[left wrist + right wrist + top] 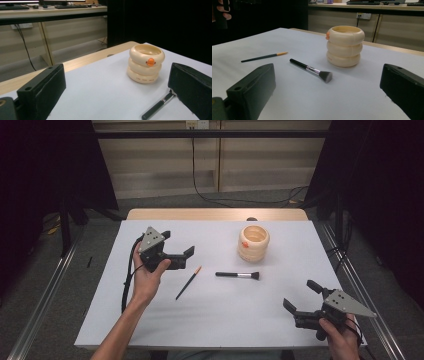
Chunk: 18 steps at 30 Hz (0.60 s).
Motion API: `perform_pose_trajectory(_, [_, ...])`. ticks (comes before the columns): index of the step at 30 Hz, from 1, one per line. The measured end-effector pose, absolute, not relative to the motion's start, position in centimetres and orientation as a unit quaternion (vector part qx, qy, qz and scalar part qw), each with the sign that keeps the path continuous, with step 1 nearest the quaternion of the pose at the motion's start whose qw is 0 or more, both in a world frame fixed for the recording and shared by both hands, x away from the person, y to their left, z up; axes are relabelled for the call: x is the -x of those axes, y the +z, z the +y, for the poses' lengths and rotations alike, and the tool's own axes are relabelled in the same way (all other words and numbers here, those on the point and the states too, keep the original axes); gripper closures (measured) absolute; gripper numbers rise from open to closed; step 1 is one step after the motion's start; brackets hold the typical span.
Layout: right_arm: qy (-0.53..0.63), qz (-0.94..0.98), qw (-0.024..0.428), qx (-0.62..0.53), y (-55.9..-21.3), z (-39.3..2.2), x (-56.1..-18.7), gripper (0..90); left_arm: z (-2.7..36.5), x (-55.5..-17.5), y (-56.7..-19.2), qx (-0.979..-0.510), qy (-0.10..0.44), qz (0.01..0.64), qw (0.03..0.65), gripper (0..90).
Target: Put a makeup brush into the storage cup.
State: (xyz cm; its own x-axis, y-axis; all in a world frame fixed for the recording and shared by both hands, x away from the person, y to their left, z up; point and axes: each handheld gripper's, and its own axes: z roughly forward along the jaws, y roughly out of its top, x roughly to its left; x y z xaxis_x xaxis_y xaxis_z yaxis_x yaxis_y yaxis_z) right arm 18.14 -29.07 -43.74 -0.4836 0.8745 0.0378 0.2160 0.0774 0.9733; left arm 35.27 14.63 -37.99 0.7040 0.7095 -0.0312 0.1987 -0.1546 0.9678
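I hold my left gripper (181, 256) and right gripper (300, 300) wide apart and empty, flanking the thick brush (238, 275) and thin brush (189, 282) mid-frame, probably bound for the cream holder (253, 242) above them.

Legible markings: one candidate only. Cream ringed holder (146, 62) carries a short line of small dark print on its bottom ring, below the orange knob (150, 61), seen in the left gripper view. Characters too small and blurred to read. No other text, numbers, brands or signs legible.
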Motion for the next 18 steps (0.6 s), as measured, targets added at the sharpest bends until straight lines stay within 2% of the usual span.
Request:
perform_pose_trajectory(4, [0.543, 0.669, 0.302, -0.408, -43.7, -29.1, -18.2, 0.0, 14.1, -35.4, -37.6, -0.728, 0.234, 0.306, 0.566, 1.2])
perform_pose_trajectory(10, [0.543, 0.670, 0.299, -0.408, -43.8, -29.1, -18.2, 0.0, 13.4, -35.7, -37.4, -0.741, 0.252, 0.327, 0.529, 1.5])
perform_pose_trajectory(18, [0.542, 0.670, 0.299, -0.410, -43.8, -29.1, -18.2, 0.0, 13.6, -36.4, -36.7, -0.749, 0.235, 0.342, 0.516, 1.3])
